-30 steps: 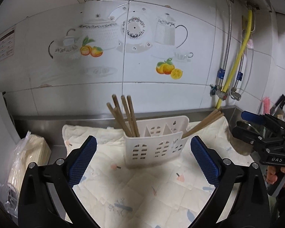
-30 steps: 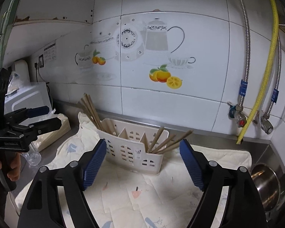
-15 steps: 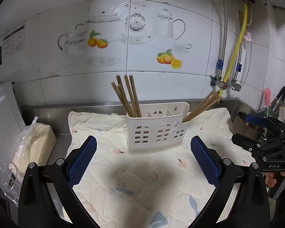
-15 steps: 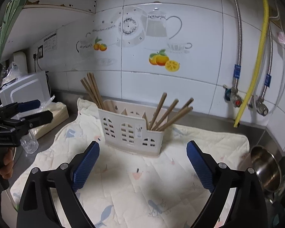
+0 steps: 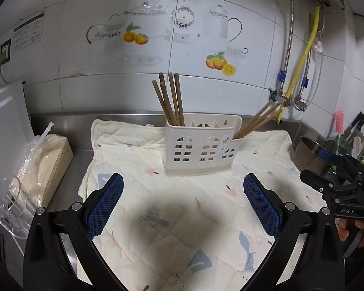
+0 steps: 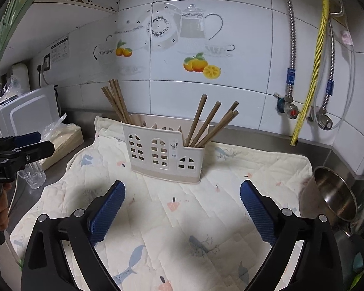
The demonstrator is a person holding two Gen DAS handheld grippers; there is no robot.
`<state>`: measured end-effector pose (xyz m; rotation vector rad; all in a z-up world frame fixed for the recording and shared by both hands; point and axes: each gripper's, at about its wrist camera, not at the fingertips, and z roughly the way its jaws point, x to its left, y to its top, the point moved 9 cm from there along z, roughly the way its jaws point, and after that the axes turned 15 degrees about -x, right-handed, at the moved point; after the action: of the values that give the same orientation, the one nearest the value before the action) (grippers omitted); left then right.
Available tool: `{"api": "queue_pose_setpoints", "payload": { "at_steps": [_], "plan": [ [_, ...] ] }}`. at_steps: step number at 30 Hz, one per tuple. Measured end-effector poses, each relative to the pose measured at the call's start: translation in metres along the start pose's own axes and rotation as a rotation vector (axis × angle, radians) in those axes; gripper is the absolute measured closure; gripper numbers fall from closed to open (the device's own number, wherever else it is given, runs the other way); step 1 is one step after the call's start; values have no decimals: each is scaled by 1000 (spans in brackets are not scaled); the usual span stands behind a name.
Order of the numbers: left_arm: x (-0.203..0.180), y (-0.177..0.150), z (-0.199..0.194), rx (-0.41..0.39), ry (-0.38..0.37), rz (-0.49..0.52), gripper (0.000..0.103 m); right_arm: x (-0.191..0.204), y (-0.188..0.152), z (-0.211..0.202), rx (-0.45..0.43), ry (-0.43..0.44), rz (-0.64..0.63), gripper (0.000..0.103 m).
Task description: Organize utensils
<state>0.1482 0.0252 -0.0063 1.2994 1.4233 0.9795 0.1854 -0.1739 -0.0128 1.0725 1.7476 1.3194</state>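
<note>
**Two open tongs facing a chopstick holder on a kitchen desk**

A white plastic utensil holder (image 5: 201, 148) stands upright on a pale quilted mat (image 5: 157, 218) spread over a steel desk (image 5: 82, 145), against a tiled wall. 4 brown chopsticks (image 5: 169, 99) stand in its left compartment; 4 more (image 6: 211, 123) lean to the right out of its right compartment.

The left tongs (image 5: 183, 203) hover above the mat, blue pads (image 5: 104, 203) spread wide, nothing between them. The right tongs (image 6: 182, 208) hover likewise, empty, their jaws opening and already wide.

A steel pot (image 6: 332, 196) sits at the mat's right edge. A drinking glass (image 6: 32, 174) and a bagged block (image 5: 43, 165) stand to the left.
</note>
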Motion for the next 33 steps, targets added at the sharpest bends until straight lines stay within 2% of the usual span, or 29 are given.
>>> {"api": "queue_pose_setpoints", "payload": {
  "at_steps": [11, 33],
  "plan": [
    [-7, -20, -8, 21, 11, 68, 5, -1, -19, -7, 36, -4, 56, 10],
    [-11, -28, -7, 36, 9, 79, 5, 2, -21, -11, 39, -2, 54, 9]
  ]
}}
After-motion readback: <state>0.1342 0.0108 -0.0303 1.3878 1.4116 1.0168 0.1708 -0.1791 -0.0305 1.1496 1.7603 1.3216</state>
